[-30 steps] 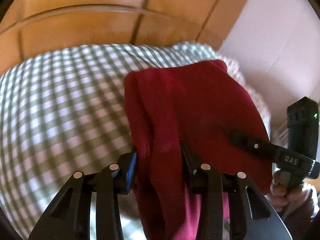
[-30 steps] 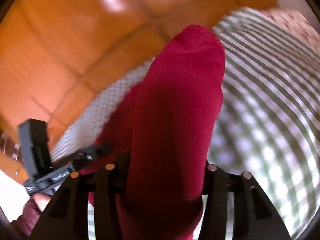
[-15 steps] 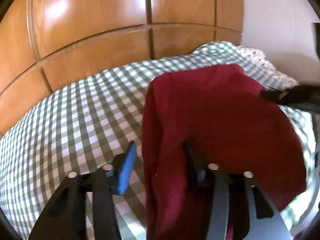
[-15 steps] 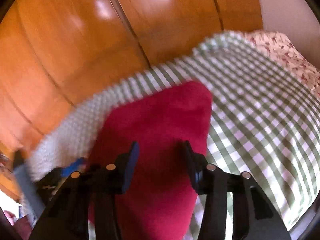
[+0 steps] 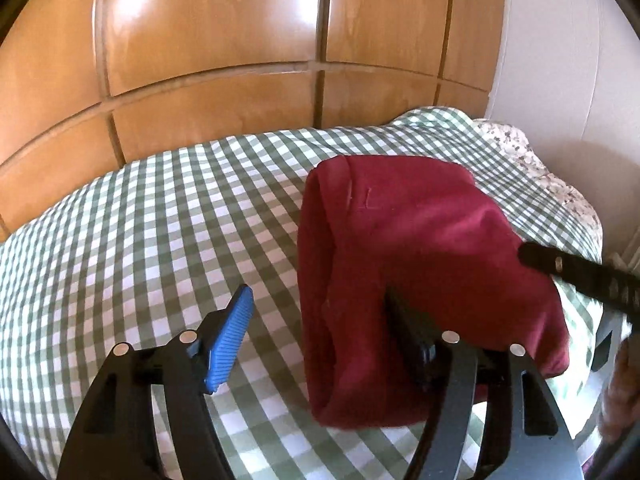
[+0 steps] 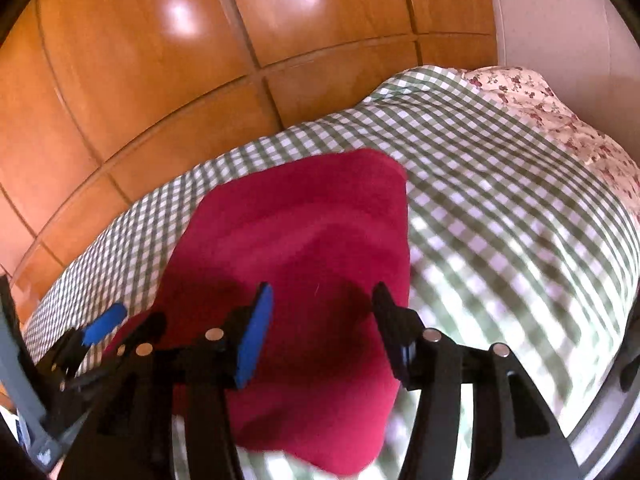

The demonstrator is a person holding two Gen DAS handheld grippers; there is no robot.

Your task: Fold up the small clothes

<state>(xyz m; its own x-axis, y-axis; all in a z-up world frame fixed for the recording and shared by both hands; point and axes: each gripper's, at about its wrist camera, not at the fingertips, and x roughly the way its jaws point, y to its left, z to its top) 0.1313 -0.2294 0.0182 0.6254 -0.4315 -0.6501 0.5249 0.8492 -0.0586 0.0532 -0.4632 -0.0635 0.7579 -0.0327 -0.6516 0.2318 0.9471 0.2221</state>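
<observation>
A folded dark red garment [image 5: 420, 272] lies on the green-and-white checked bed cover [image 5: 140, 240]; it also shows in the right wrist view [image 6: 304, 264]. My left gripper [image 5: 320, 320] is open at the garment's near left edge; its blue left pad is over bare cover and its right finger rests against the cloth. My right gripper [image 6: 324, 320] is open just above the garment's near part, holding nothing. The right gripper's finger [image 5: 580, 276] pokes in at the right of the left wrist view. The left gripper [image 6: 96, 336] shows at the lower left of the right wrist view.
A wooden panelled wardrobe [image 5: 240, 60] stands behind the bed. A floral pillow [image 6: 560, 120] lies at the bed's right end by a white wall [image 5: 560, 80]. The checked cover [image 6: 500, 220] stretches right of the garment.
Both grippers held the red garment up a second ago. They have since opened and let it go, and it now lies folded on the bed. Both grippers have drawn back a little.
</observation>
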